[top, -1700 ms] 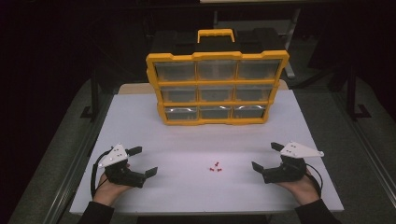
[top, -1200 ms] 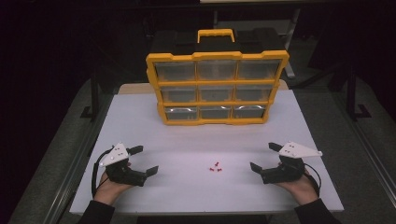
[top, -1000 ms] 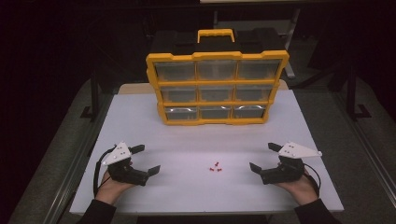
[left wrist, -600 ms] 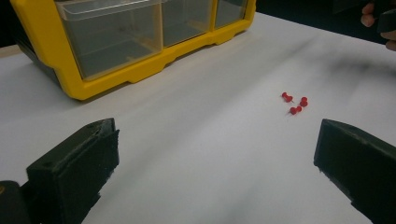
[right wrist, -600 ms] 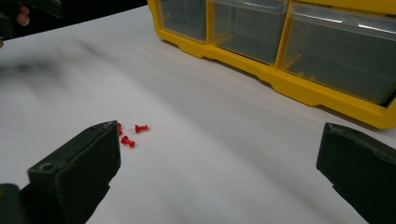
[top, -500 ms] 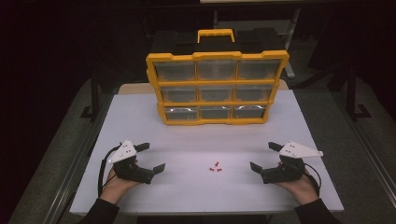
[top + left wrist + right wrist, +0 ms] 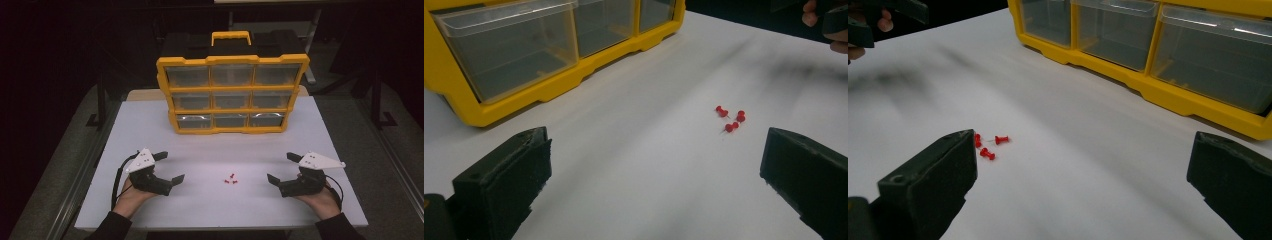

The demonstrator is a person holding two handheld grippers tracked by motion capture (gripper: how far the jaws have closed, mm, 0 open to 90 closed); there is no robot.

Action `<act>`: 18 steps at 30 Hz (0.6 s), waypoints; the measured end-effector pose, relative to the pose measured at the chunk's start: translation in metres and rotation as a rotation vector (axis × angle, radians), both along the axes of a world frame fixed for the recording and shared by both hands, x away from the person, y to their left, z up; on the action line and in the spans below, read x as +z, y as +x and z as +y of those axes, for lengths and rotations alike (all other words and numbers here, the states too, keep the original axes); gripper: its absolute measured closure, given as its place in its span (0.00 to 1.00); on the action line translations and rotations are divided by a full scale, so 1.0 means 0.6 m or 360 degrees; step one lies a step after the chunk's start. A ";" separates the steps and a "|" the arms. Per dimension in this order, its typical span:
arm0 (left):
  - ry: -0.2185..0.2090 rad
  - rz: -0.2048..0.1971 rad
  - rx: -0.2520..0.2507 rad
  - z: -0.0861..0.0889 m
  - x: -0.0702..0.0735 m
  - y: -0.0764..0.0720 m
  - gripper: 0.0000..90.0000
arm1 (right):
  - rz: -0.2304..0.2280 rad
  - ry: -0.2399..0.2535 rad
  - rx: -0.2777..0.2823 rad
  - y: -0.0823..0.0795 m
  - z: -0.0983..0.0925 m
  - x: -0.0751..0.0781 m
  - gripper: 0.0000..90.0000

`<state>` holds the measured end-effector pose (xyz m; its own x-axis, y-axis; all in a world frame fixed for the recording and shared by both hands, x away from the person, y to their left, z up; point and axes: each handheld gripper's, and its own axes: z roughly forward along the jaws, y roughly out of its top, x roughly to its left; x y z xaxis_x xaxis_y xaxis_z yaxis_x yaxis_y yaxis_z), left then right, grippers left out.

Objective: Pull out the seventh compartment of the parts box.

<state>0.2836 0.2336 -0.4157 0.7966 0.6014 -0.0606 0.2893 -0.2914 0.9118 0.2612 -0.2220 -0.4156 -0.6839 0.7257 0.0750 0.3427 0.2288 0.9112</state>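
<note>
A: The organiser [image 7: 232, 95] looks like glossy yellow plastic; its drawers [image 7: 509, 47] are clear, smooth plastic.

B: The table [image 7: 215, 207] is matt white, the pushpins [image 7: 730, 119] shiny red plastic, and the left gripper [image 7: 166, 167] has matt black jaws, rough-edged.

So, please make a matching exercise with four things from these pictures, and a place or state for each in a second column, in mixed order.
1. small red push pins
2. yellow plastic organizer with clear drawers
3. left gripper
4. right gripper

a. open, at the table's near right
b. standing at the far side, drawers shut
c. lying on the white table between the grippers
d. open, at the table's near left

Pairs: 1-c, 2-b, 3-d, 4-a
</note>
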 end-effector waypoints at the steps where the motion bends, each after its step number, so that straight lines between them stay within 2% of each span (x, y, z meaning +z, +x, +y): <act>1: -0.0001 -0.0003 -0.0001 -0.001 0.000 0.001 0.00 | 0.0000 -0.0001 0.0000 0.000 0.000 0.000 0.00; 9: 0.0020 -0.0022 -0.0017 -0.011 -0.003 0.006 0.00 | 0.0010 0.0005 0.0009 0.001 0.002 -0.001 0.00; 11: 0.0001 -0.0015 -0.0007 -0.014 -0.005 0.007 0.00 | 0.0011 0.0008 0.0009 0.001 0.003 -0.001 0.00; 18: 0.0009 -0.0015 -0.0020 -0.021 -0.003 0.013 0.00 | 0.0008 0.0015 0.0009 0.001 0.002 -0.001 0.00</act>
<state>0.2912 0.2207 -0.4178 0.8046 0.5918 -0.0498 0.2771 -0.2998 0.9129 0.2618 -0.2211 -0.4164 -0.6878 0.7209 0.0853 0.3458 0.2220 0.9117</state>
